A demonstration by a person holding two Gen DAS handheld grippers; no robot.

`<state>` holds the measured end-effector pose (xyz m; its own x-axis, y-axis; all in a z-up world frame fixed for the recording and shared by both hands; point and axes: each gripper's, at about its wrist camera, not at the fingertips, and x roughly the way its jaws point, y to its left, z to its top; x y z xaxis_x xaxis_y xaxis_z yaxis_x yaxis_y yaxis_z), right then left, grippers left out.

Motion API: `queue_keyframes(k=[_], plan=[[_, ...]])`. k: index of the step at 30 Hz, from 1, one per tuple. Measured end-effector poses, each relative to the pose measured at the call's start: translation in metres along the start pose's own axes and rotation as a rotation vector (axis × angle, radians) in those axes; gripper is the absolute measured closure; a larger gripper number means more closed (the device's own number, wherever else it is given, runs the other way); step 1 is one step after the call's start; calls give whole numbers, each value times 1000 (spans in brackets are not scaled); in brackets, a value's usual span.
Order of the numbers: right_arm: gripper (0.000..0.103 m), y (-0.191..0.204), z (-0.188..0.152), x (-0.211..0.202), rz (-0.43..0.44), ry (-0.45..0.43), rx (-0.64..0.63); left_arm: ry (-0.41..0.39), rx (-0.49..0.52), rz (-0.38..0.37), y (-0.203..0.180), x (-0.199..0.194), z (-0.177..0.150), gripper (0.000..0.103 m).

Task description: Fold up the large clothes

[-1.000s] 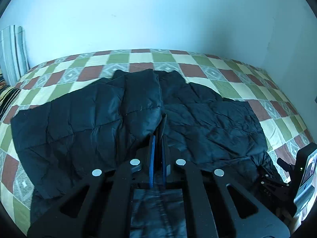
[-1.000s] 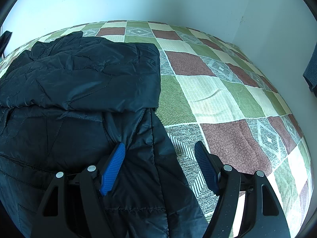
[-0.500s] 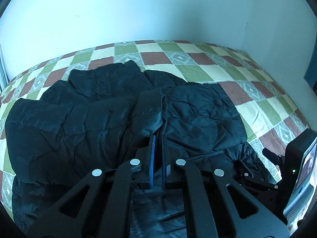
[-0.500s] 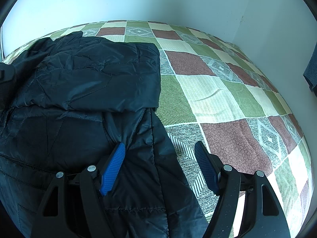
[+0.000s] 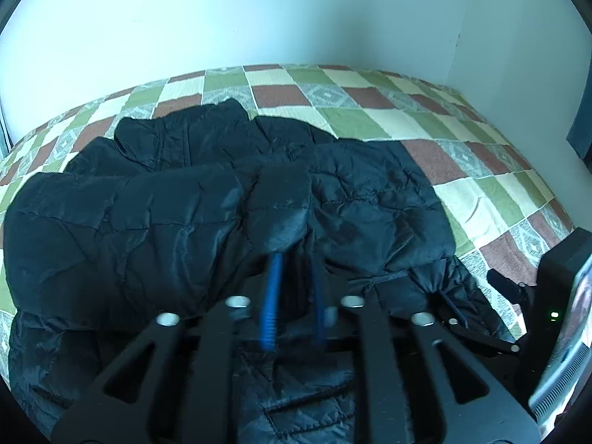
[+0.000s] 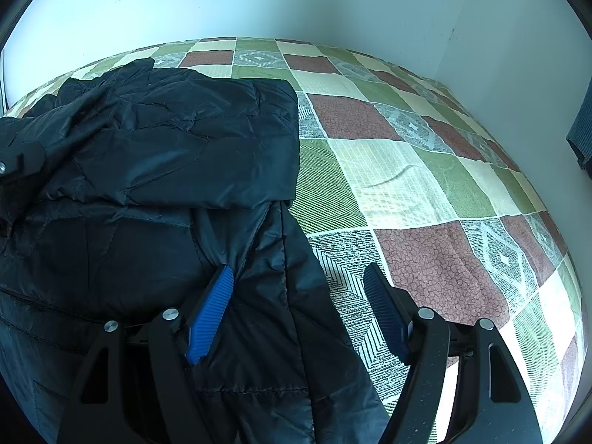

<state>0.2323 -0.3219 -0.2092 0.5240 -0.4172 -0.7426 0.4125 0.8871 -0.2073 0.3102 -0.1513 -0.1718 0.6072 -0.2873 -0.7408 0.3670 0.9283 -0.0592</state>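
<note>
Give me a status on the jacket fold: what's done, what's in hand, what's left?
Done: both sleeves lie folded in across the black jacket on the checked bedspread. In hand: the left claw is opening, with the sleeve cuff just above its tips. The right claw stands open over the jacket's edge. Left: folding the body and hood.
</note>
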Motion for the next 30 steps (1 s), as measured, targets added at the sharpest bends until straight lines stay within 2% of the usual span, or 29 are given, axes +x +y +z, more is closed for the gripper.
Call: queue_keyframes(k=[1,2,7,11,16,21,25,30], plan=[[31,1,0,0,-2,0,-1,-8,-1,7,0,-3,0,68],[31,1,0,0,-4,-1,-2,-15,-5,10,1,-8,0,67],[31,4,-1,-1,-12,-6,-9,-26,-32,14,14,-29,-1,63],[31,6,-1,-2,-18,-9,-12,-55,-48,53,34,-52,-8,60],[31,8,0,-7,-31,-15,-20,-71,-66,183,80,-70,-23,54],[31,12,6,-26,-39,-50,-41,-59,-169,293,146,-80,-36,53],[31,27,21,-55,14,-107,-53,-45,-224,399,196,-81,-45,53],[31,67,44,-73,114,-143,-91,-25,-243,485,233,-78,-53,53]])
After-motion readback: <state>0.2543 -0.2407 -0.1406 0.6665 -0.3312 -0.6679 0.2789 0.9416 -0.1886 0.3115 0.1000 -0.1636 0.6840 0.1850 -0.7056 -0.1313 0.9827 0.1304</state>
